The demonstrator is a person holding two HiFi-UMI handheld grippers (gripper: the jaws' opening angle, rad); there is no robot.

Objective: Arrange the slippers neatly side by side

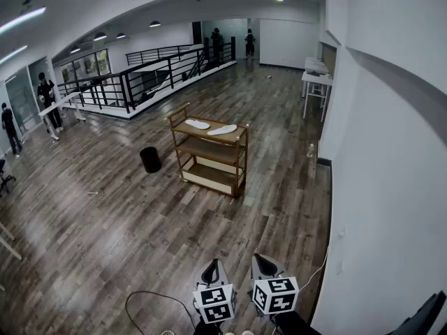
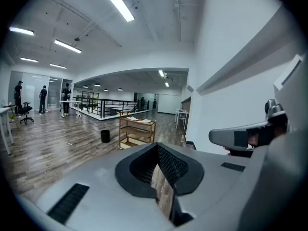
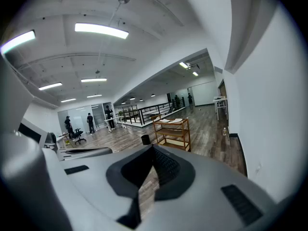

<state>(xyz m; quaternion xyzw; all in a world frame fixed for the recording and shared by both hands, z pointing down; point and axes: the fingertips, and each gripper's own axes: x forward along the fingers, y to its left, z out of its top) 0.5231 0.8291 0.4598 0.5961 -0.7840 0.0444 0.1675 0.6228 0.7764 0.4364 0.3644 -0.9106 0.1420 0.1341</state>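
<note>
The left claw and the right claw sit low by the white wall, each with its jaws pressed together and nothing between them. Well apart from both, across the wood floor, stands a wooden rack. On its top shelf lie the two white slippers (just beside each other, not parallel): left slipper, right slipper. A black bin stands near the rack.

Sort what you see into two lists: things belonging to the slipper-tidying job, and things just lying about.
Belongs to the job: two white slippers, wooden shelf cart holding them, left gripper, right gripper, both shut.
Lying about: black bin, white tables, floor cable.
</note>
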